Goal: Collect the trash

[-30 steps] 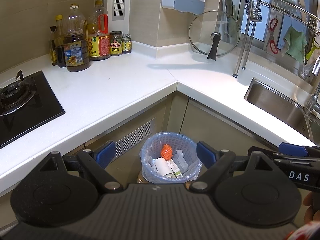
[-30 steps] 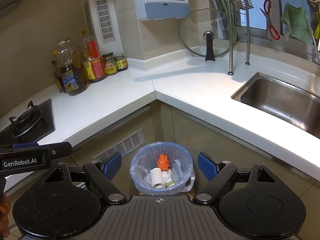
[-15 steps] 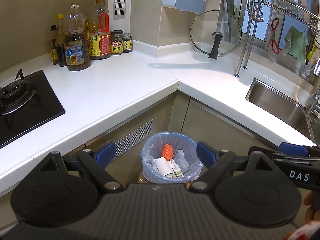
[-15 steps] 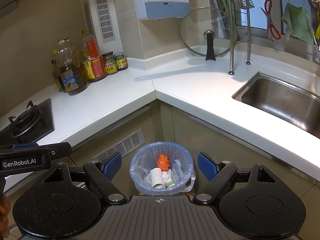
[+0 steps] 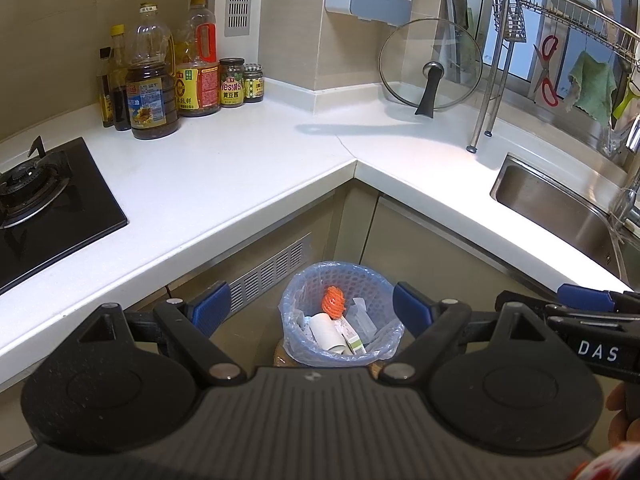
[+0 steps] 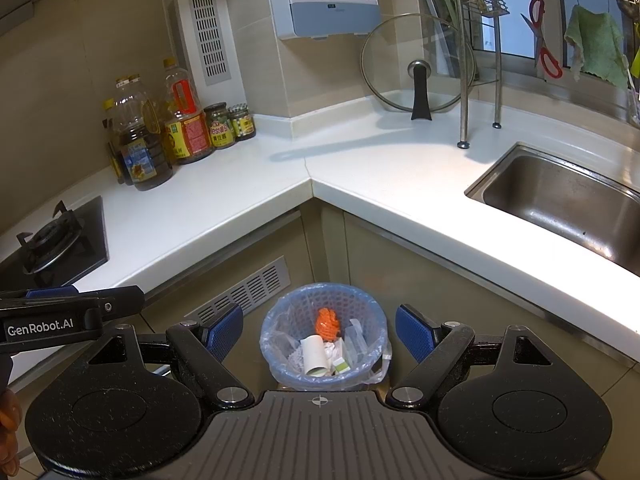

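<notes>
The bin (image 5: 340, 312) stands on the floor in the inner corner of the cabinets, below the tabletop (image 5: 224, 176) edge, lined with a blue bag whose rim folds over the basket wall. Inside lie an orange net (image 5: 334, 300), a white paper roll (image 5: 329, 332), a small green-and-white box (image 5: 354, 340) and some clear wrapping. The roll's long axis runs roughly from the near rim toward the far rim, tilted a little left.

From both cameras the bin sits straight ahead and below, framed in the gap between the blue pads. The left hand-held gripper (image 5: 312, 306) has its jaws spread wide and holds nothing; the right hand-held gripper (image 6: 319, 332) is likewise wide and empty. The two hang side by side, each one's body showing at the edge of the other's view, and neither is clearly nearer to the bin; the right view centres it slightly better.

No loose trash shows on the tabletop, so collecting looks done or nearly so. If the bag is to be lifted next, either gripper would need to drop down and forward to the rim.
</notes>
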The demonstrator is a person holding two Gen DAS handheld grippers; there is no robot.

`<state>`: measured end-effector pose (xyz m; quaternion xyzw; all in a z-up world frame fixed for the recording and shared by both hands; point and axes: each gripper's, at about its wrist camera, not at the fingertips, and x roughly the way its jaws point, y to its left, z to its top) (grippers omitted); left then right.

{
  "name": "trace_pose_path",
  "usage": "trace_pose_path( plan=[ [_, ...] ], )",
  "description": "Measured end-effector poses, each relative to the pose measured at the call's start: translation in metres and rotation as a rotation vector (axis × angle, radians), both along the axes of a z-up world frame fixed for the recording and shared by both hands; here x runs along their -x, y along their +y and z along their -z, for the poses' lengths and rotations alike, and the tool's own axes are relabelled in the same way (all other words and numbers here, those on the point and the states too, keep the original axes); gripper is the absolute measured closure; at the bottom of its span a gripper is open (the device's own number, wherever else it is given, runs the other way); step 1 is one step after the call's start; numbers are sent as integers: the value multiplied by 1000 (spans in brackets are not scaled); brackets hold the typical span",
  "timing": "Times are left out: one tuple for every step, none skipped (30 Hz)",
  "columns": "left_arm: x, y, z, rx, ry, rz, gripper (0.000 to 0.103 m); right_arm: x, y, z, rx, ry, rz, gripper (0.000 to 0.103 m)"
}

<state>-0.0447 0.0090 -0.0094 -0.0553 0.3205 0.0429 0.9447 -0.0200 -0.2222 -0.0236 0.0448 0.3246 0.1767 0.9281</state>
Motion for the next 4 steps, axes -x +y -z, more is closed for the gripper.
trace_pose_path(
  plan=[
    [0, 0, 0, 4, -5, 1, 16, 0, 0, 0, 0, 0, 1, 20],
    [0, 0, 0, 4, -10, 3, 16, -1, 0, 1, 1, -1, 2, 20],
    [0, 0, 0, 1, -11, 4, 17, -1, 1, 1, 1, 0, 2, 20],
    [0, 0, 0, -1, -12, 4, 17, -1, 1, 1, 0, 0, 2, 20]
  ],
)
